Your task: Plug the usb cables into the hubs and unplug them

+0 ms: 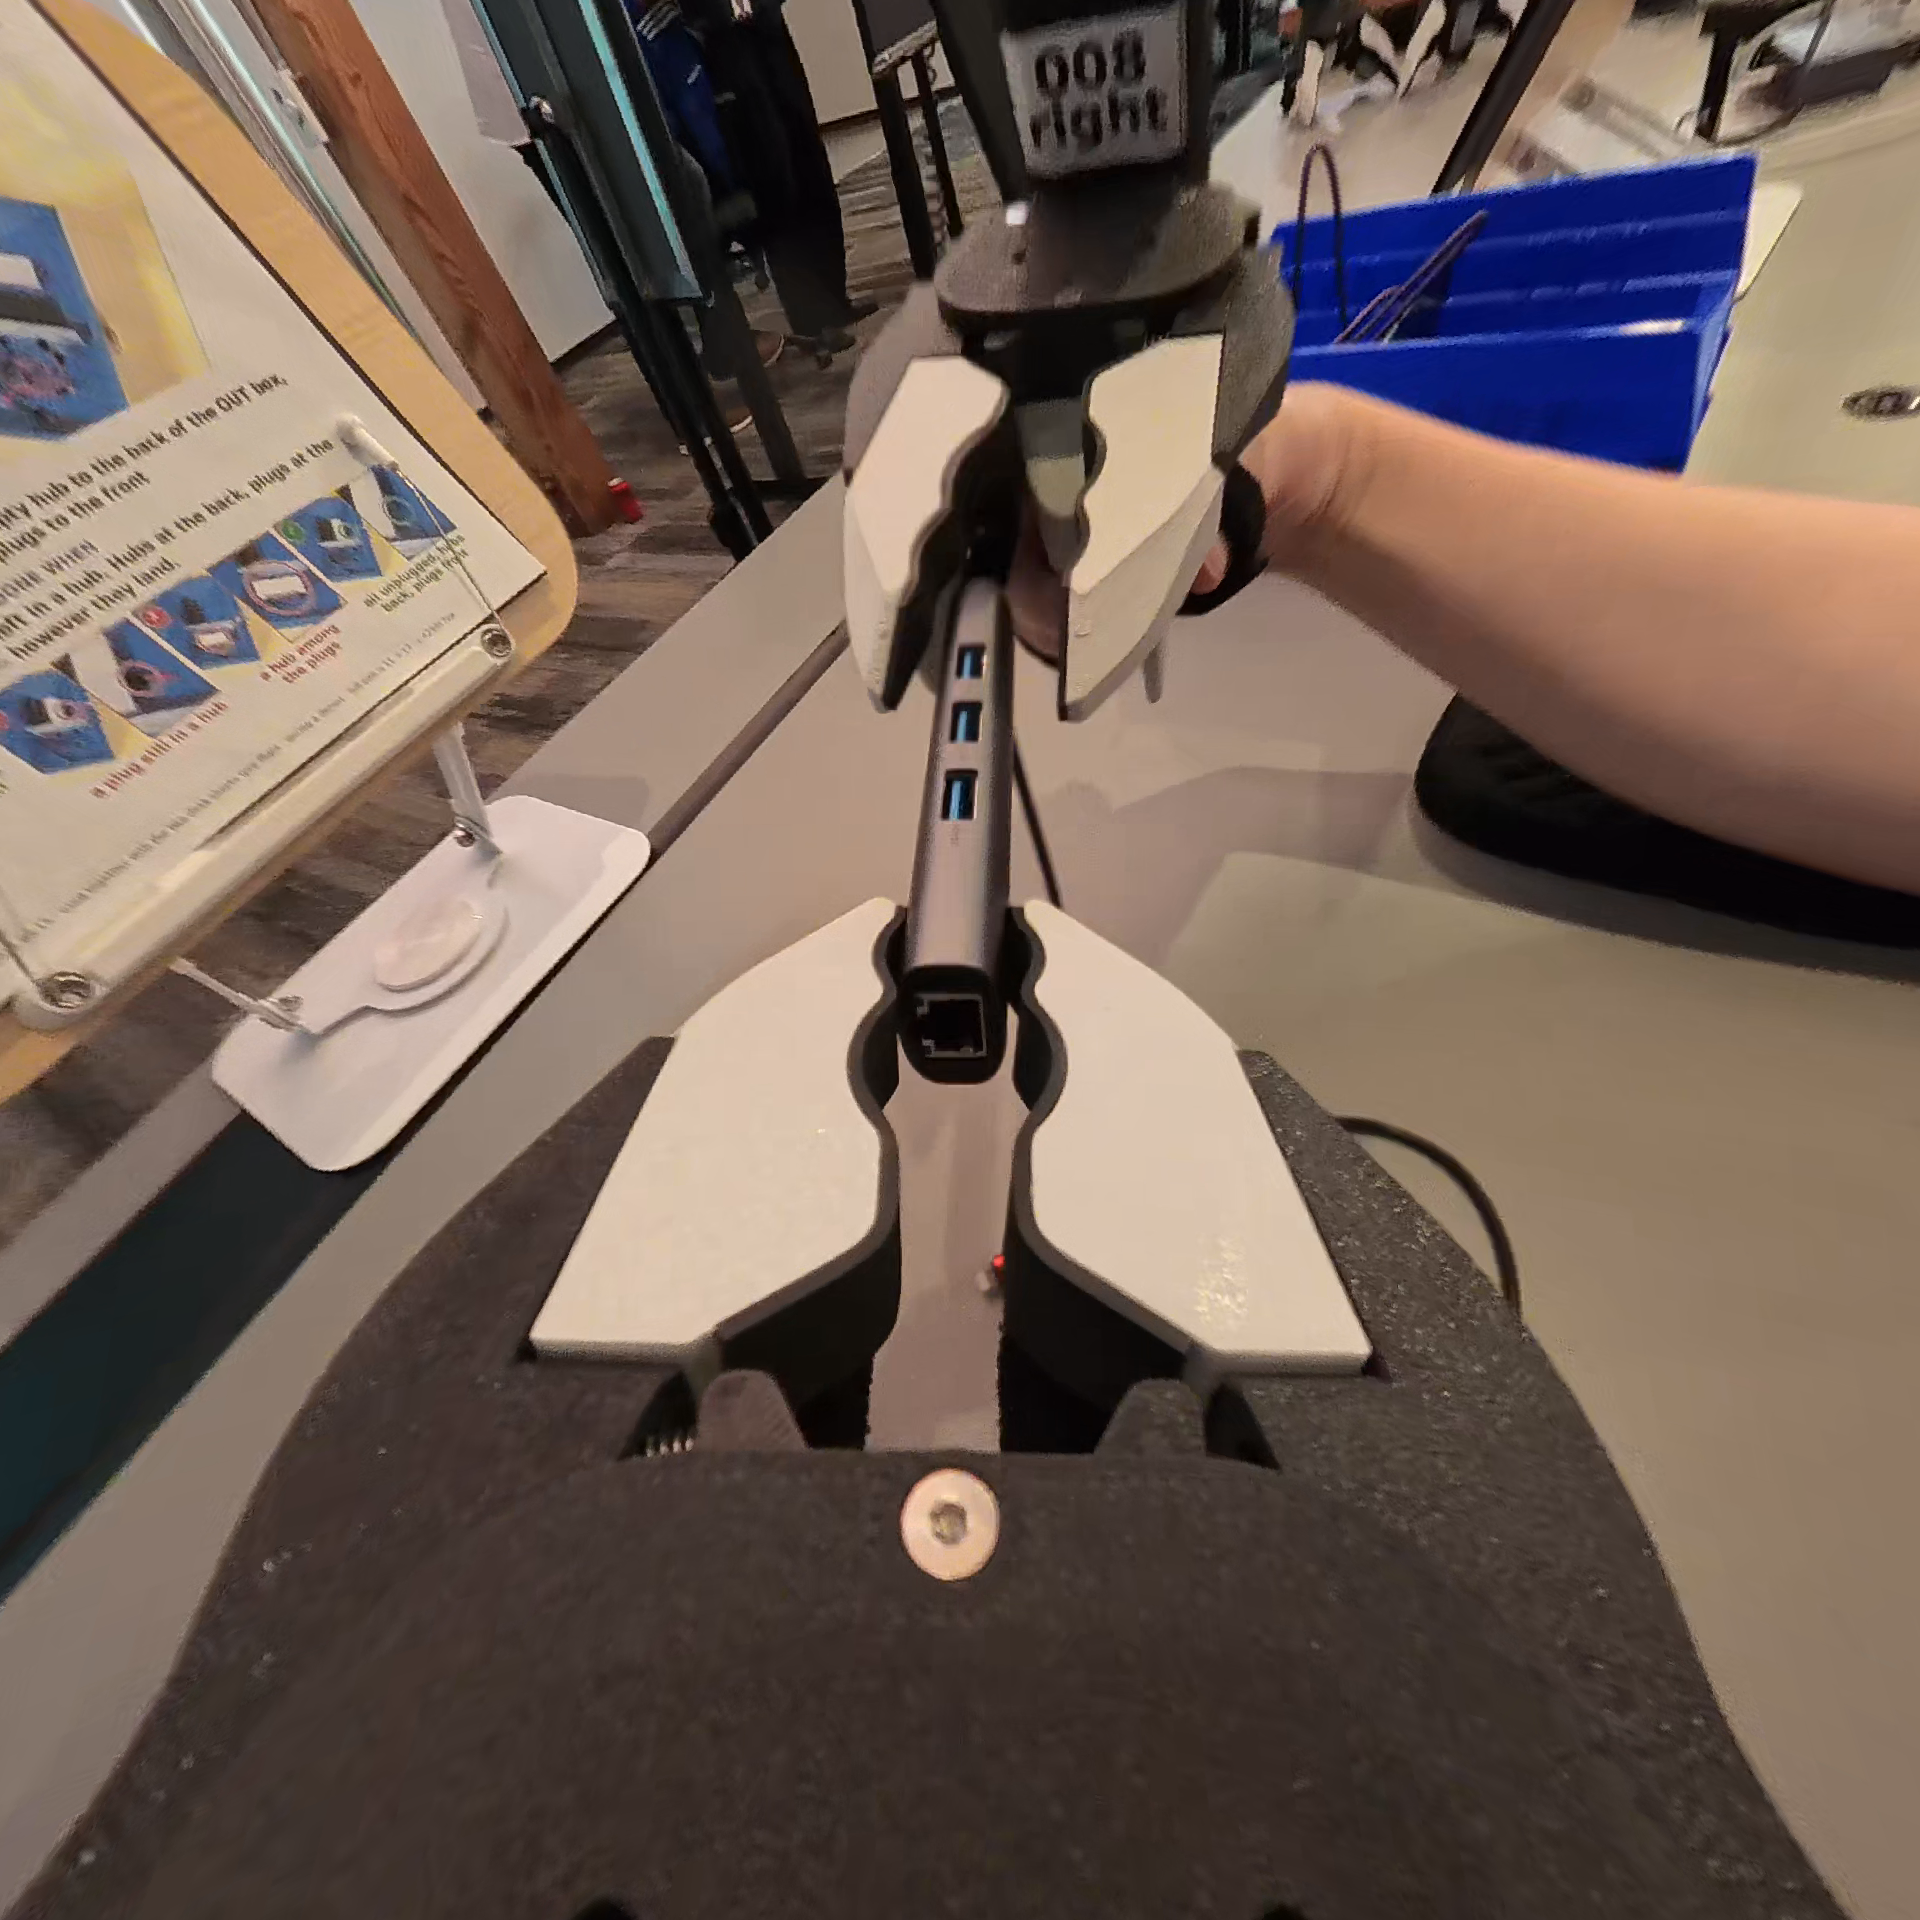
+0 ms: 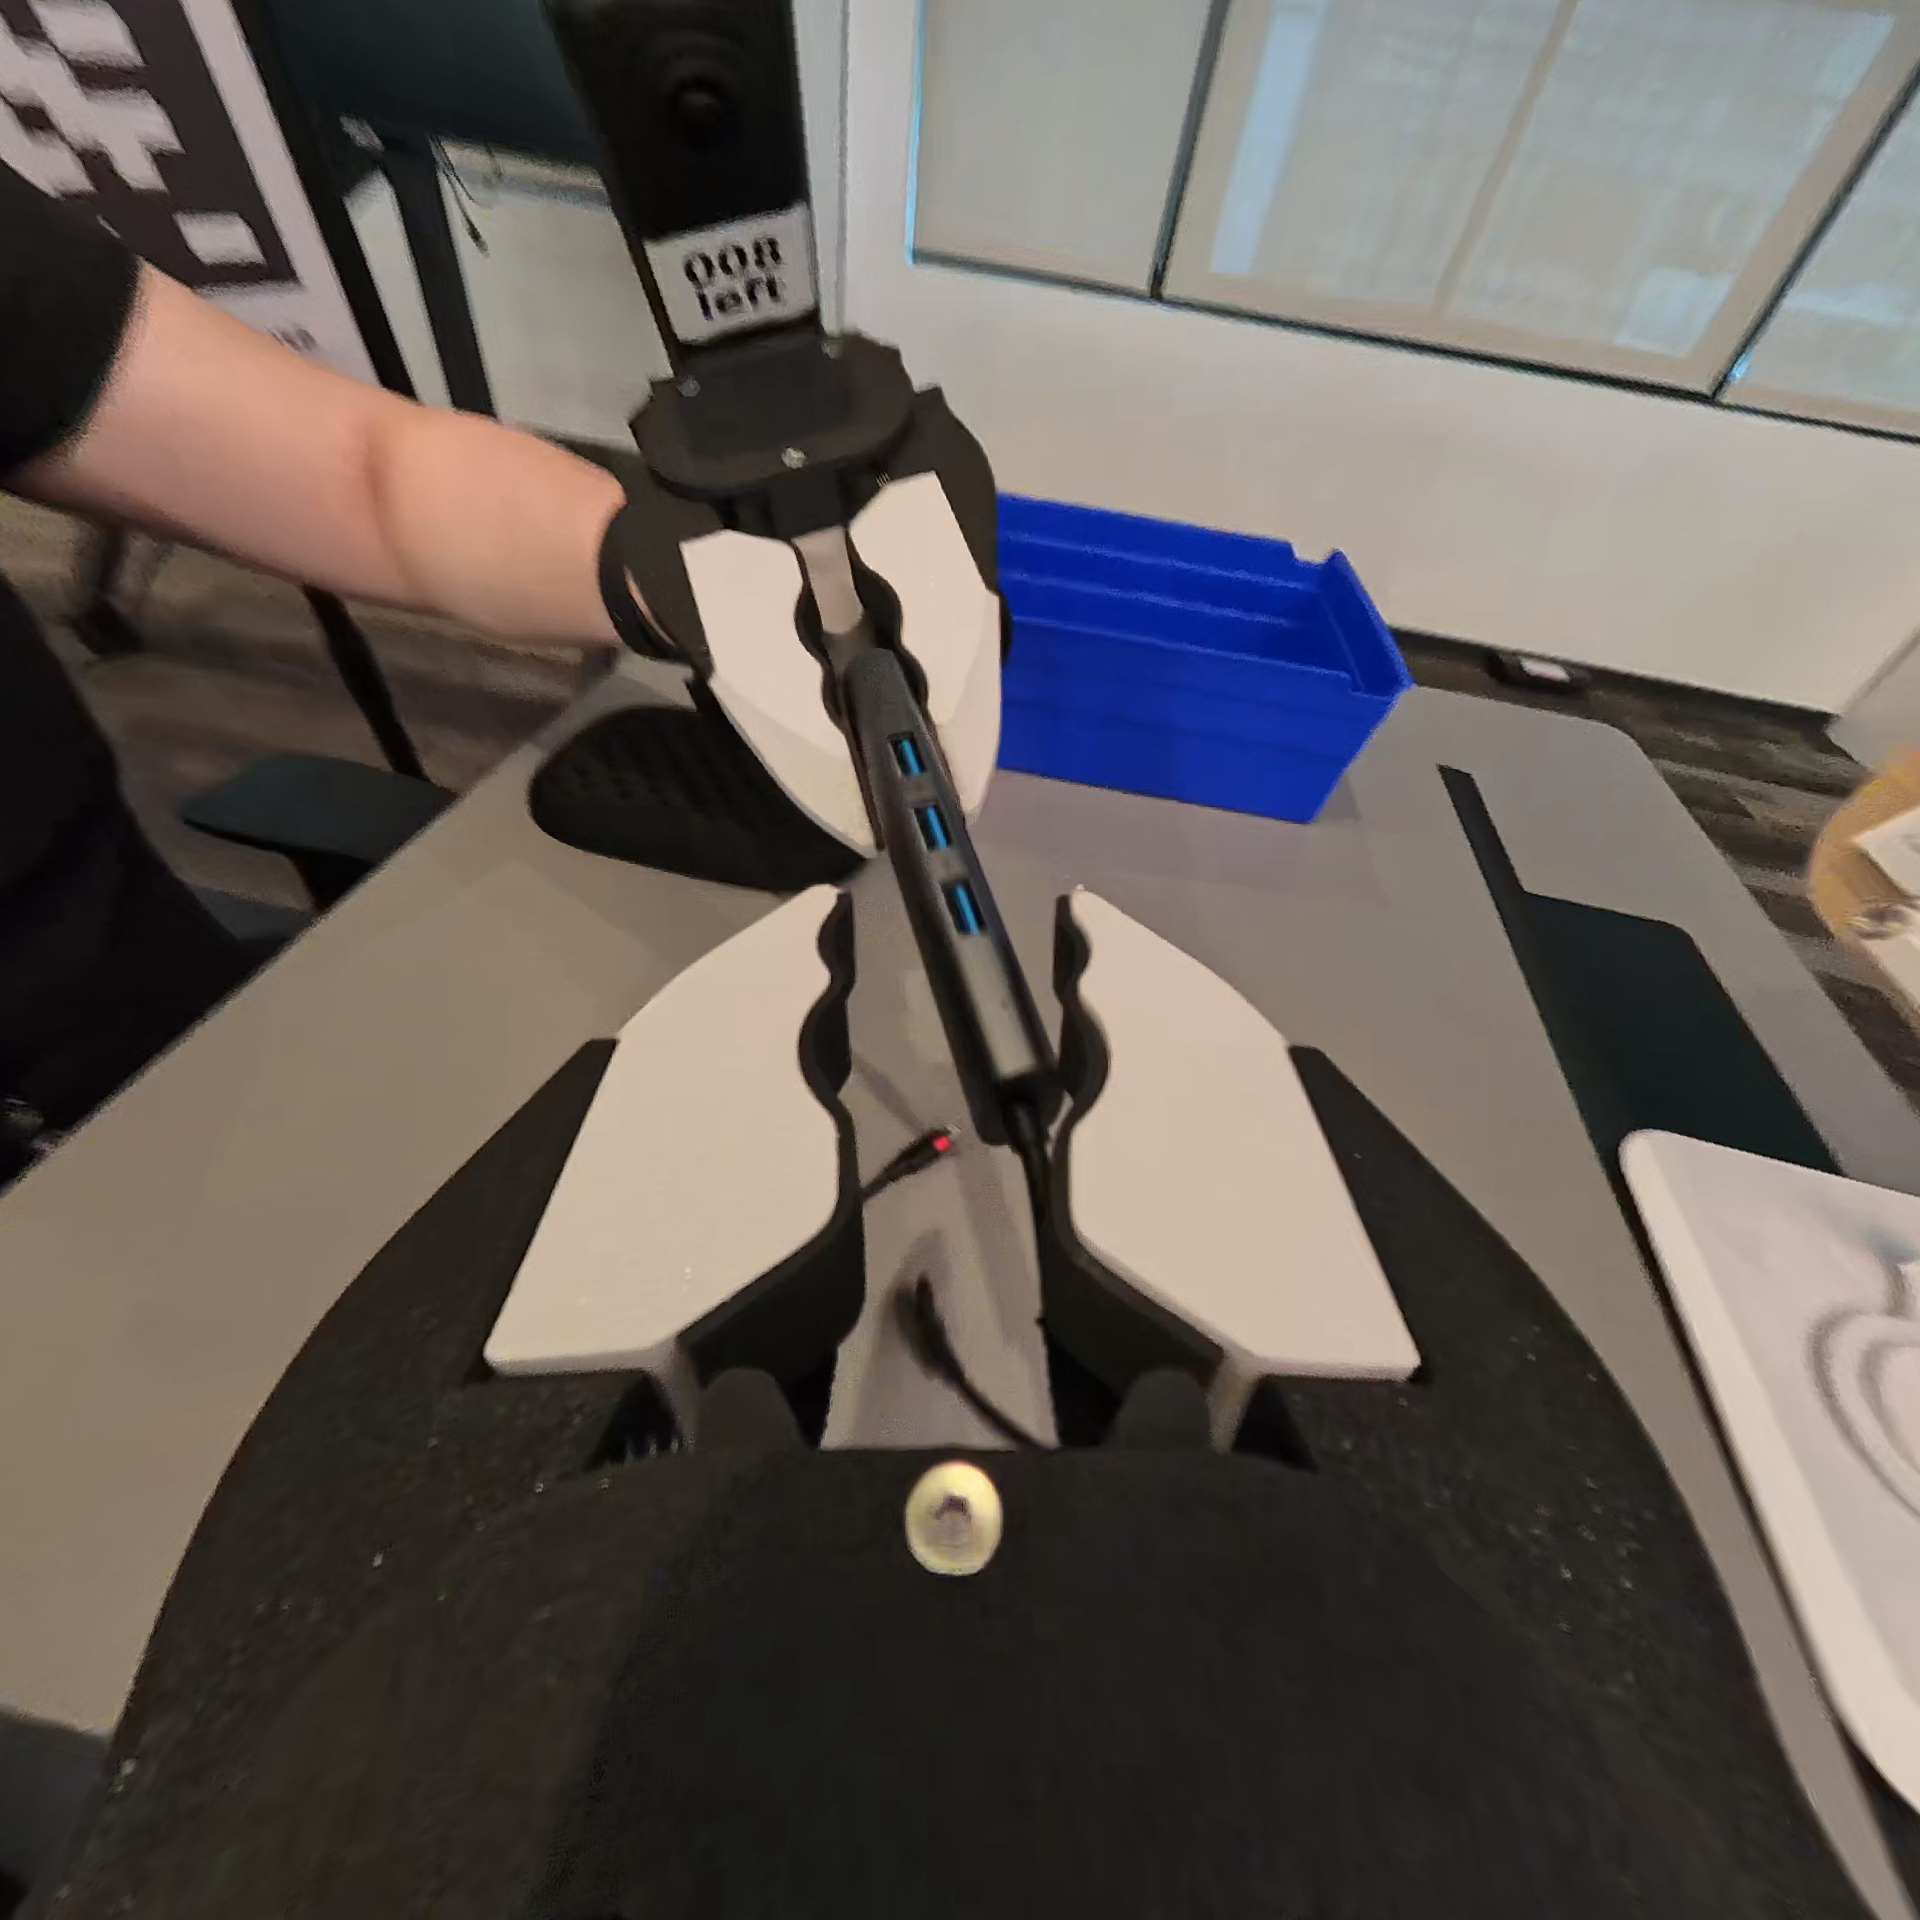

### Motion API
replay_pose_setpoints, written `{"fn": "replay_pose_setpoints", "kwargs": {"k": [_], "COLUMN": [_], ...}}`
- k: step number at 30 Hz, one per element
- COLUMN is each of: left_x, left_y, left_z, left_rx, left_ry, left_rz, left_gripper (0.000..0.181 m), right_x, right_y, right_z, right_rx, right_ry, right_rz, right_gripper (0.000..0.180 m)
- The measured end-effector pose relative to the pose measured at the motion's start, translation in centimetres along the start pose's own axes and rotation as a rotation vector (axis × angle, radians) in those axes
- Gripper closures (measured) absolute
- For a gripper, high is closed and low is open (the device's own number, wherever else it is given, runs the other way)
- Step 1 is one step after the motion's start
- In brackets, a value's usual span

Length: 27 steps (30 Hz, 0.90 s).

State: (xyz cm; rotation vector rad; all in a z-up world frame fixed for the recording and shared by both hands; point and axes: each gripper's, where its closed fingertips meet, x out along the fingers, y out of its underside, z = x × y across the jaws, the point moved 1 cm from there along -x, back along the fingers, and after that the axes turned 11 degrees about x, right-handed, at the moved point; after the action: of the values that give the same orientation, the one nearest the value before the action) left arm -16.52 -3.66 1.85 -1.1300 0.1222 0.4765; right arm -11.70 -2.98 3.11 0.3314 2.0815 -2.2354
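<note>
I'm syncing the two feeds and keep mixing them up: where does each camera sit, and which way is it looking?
Left wrist view: sits on the left hand-held gripper, looking along the USB hub at the right hand-held gripper; the person's right forearm shows.
Right wrist view: sits on the right hand-held gripper, facing back at the left hand-held gripper; the left forearm shows.
Shared: the hub, both grippers, the grey table; each shows a blue bin.
</note>
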Motion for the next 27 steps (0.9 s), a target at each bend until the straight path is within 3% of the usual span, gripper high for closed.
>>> {"fn": "replay_pose_setpoints", "kwargs": {"k": [2,9,12,13,15,18,21,23,27], "left_x": [-0.2,-1.1,-1.5,-1.6,-1.6,-1.6,-1.8,-2.1,-2.9], "left_y": [0.2,0.9,0.9,1.0,1.4,1.6,1.2,0.9,0.1], "left_z": [-0.1,-1.1,-1.3,-1.3,-1.2,-1.0,-1.1,-1.1,-0.1], "left_rx": [0.053,0.124,0.100,0.086,0.048,-0.109,-0.299,-0.426,-0.597], "left_ry": [-0.001,0.034,0.048,0.056,0.059,0.058,0.090,0.107,0.114], "left_rz": [0.034,0.096,0.088,0.090,0.095,0.066,0.008,-0.043,-0.153], "left_gripper": [0.164,0.164,0.164,0.164,0.164,0.161,0.125,0.116,0.126], "right_x": [0.4,3.5,4.2,4.3,4.5,4.4,3.8,3.3,2.7], "right_y": [-0.2,2.5,4.1,4.4,4.5,4.1,3.4,2.6,1.5], "right_z": [0.2,0.2,-0.3,-0.1,-0.3,-0.9,-1.4,-1.4,-1.3], "right_rx": [-0.059,-0.245,-0.255,-0.273,-0.313,-0.414,-0.536,-0.643,-0.746], "right_ry": [0.072,0.190,0.204,0.194,0.227,0.338,0.451,0.528,0.636], "right_rz": [0.081,0.382,0.424,0.430,0.418,0.407,0.407,0.405,0.392], "right_gripper": [0.134,0.135,0.147,0.161,0.162,0.162,0.162,0.162,0.162]}}
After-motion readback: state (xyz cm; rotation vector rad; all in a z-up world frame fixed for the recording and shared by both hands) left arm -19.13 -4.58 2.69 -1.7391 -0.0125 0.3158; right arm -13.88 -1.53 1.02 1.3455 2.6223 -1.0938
